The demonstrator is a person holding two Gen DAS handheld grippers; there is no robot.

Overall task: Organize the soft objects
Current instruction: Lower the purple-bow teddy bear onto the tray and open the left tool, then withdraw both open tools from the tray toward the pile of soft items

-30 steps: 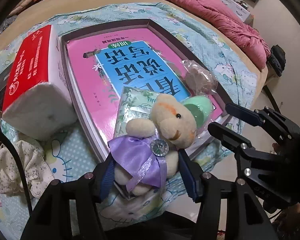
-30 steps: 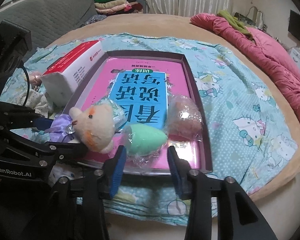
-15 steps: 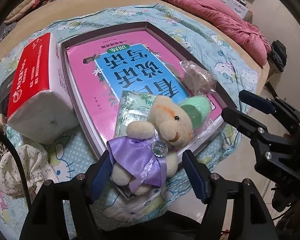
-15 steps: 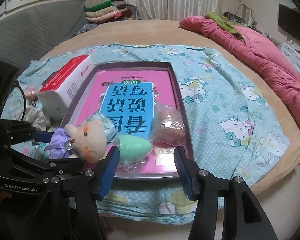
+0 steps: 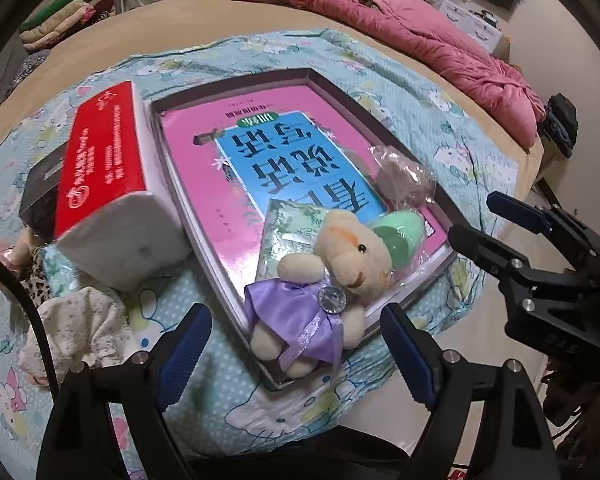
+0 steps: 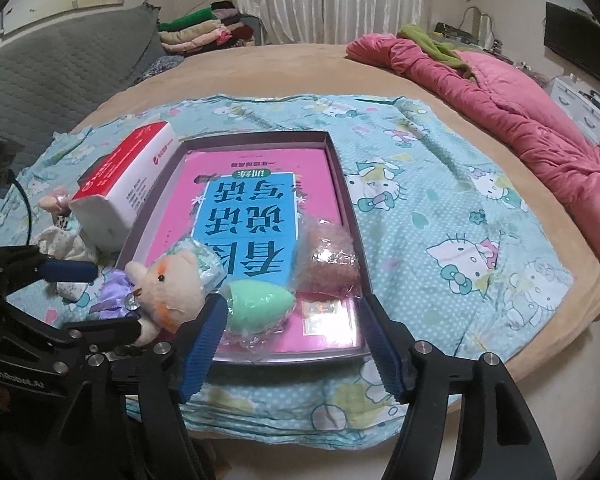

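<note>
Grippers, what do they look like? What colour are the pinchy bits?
Both are black frames with silver screws. The left gripper and right gripper each have two fingers lined with ridged blue pads. White "GenRobot.AI" lettering shows on the left one's body, seen from the right wrist view, and a thin black cable curves beside it.

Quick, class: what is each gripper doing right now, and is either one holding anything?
Left gripper: jaws opening, astride the plush bear without pressing it.
Right gripper: jaws opening, holding nothing; the green sponge lies between them, unpressed.
</note>
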